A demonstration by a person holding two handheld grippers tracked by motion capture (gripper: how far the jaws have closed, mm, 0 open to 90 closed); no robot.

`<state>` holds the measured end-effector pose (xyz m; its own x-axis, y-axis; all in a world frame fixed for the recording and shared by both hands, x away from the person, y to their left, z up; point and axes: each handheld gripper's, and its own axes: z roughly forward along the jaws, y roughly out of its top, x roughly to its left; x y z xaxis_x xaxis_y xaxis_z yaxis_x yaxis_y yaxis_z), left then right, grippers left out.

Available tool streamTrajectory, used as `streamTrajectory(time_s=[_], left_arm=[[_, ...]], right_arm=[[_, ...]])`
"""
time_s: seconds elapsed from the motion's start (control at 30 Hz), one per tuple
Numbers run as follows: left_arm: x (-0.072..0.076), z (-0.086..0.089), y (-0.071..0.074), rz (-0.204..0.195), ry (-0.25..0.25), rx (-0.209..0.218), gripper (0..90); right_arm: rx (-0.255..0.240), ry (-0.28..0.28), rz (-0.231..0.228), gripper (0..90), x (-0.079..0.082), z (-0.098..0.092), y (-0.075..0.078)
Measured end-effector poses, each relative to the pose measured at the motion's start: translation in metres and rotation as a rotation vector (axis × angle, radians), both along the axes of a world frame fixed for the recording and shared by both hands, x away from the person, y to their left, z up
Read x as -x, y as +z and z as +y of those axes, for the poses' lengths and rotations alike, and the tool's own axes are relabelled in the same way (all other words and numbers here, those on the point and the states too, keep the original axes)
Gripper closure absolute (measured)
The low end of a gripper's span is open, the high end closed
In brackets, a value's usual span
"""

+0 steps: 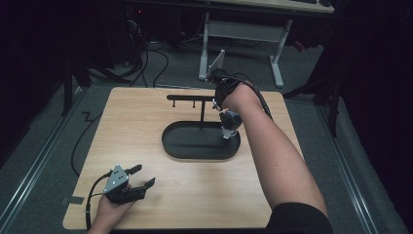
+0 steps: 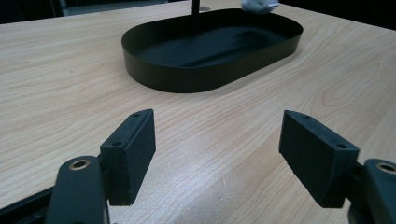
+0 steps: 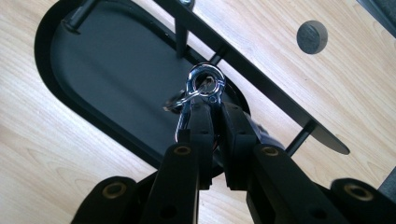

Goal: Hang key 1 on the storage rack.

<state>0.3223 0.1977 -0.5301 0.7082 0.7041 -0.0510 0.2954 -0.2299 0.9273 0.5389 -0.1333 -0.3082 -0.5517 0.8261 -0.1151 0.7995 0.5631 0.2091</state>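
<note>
Right gripper [image 3: 212,119]: fingers pinched on keyring clasp [image 3: 204,86], over tray [image 1: 175,146] by rack arm [image 1: 190,97].
Left gripper [image 2: 217,154]: fingers wide, empty, low over counter [image 1: 146,117].
Tip: likely hanging; align loop with peg, steady.

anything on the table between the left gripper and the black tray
Nothing: the left gripper view shows bare wood between the left gripper and the black tray.
</note>
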Motion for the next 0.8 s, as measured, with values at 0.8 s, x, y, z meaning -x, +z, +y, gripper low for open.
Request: streamTrajectory(time_s=[0.8], left_arm=[[0.0,-0.001,0.0,0.0,-0.002,-0.008,27.8]], right_arm=[[-0.014,-0.041,0.043,77.3,0.007,-0.014,-0.028]])
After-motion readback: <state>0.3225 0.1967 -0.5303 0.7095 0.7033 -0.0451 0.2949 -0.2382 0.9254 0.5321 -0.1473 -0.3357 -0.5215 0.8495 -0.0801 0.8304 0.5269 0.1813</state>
